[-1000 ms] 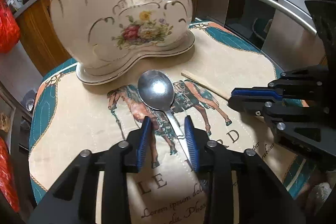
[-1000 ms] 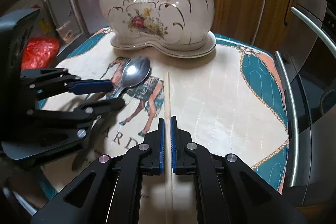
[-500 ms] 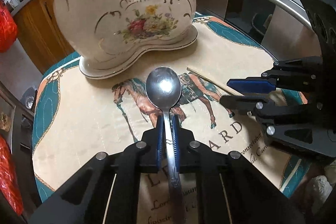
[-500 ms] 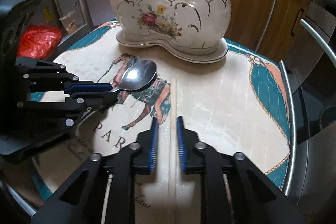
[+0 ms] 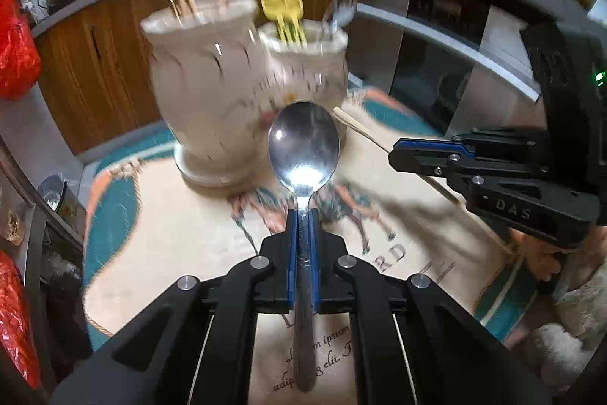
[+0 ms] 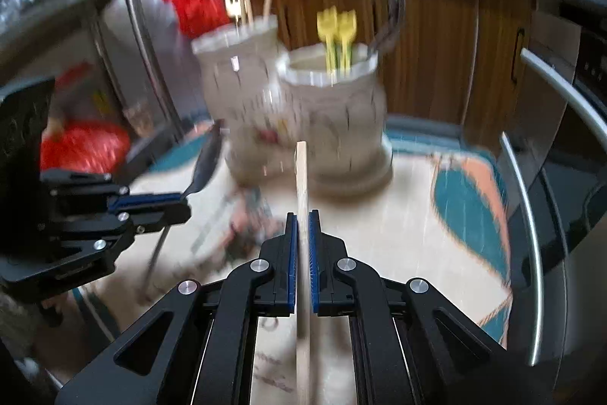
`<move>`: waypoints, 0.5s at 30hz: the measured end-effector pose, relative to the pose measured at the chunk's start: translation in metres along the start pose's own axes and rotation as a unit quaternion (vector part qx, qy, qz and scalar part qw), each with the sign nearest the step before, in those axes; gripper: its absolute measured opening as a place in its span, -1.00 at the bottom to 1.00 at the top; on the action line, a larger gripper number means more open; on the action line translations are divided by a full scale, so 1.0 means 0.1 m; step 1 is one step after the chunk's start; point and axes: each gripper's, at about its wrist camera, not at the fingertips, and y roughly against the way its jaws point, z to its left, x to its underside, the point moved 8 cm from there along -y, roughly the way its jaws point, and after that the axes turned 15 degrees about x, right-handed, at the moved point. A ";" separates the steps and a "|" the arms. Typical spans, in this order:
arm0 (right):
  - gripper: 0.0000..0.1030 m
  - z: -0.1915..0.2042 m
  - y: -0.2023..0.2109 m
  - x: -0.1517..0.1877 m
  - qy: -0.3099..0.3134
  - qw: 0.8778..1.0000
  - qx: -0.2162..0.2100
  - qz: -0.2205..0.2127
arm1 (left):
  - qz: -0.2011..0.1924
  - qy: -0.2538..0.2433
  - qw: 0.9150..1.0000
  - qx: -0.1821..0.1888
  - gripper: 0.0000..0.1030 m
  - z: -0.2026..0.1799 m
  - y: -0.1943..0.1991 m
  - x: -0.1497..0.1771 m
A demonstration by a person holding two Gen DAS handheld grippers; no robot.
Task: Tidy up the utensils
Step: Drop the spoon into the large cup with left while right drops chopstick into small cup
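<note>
Both views: dim warm indoor light, heavy fisheye bending with black vignette at all corners. Strong motion blur across the background; ceramic holder point(image 5: 242, 82) smeared, floral pattern unreadable, worse in right wrist view. Near gripper fingers stay sharp in both. Hot white glare on spoon point(image 5: 303, 154) bowl at its 6 o'clock. Soft shadow on printed mat point(image 5: 182, 253) at 3 o'clock under the opposite gripper. Counter bottles at 12 o'clock blurred.

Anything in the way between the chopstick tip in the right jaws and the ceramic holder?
Nothing in the right wrist view: beyond the chopstick tip only bare placemat reaches the ceramic holder.
</note>
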 end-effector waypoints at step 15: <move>-0.87 -0.14 0.28 -1.51 -0.093 0.973 -0.015 -0.209 | -0.189 -0.041 0.981 0.008 -0.90 -0.02 1.11 -1.27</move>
